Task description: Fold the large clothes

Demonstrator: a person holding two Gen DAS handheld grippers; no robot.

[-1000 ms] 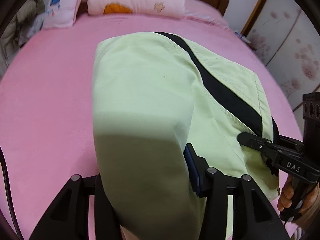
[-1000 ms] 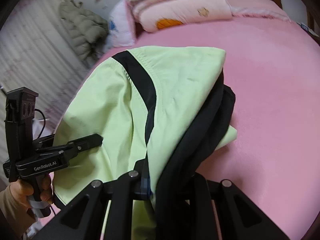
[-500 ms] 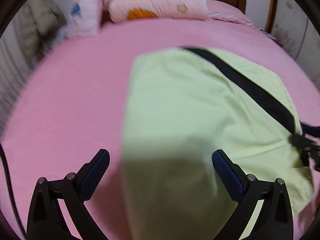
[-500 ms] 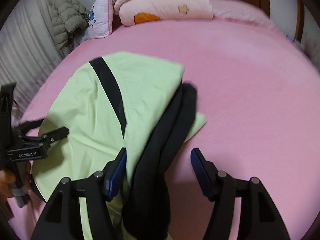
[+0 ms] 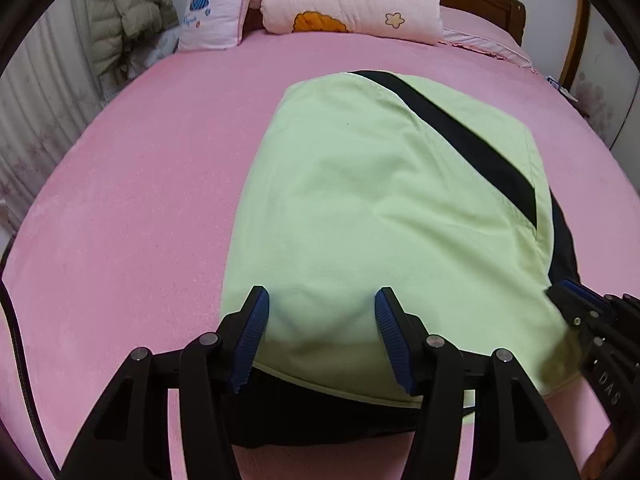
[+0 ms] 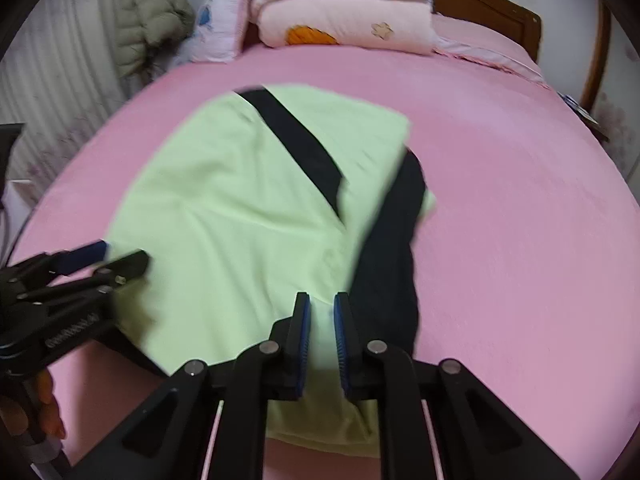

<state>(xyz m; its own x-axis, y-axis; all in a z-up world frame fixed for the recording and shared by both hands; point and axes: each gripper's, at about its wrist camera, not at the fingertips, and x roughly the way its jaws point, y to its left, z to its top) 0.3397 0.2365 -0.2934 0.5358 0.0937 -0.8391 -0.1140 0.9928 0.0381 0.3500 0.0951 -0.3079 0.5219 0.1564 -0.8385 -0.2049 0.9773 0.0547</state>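
Green garment (image 5: 380, 208) with black stripe (image 5: 452, 136) lies folded flat on the pink bed (image 5: 140, 200), long axis running from the near hem at 6 o'clock toward the pillows (image 5: 348, 8) at 12. Black lining shows under the near hem and along the 3 o'clock edge.

Left gripper (image 5: 320, 308): jaws just closing, still half apart, straddling the near-left hem; pads not pressing cloth.

Right gripper (image 6: 320, 312): jaws just closing, now a narrow gap over the near-right hem; pinch on fabric looks likely, but blur leaves it unconfirmed.

My read: both claws sit on the near short edge, fold line lies crosswise ahead. Right is closer to a grip, left lags.
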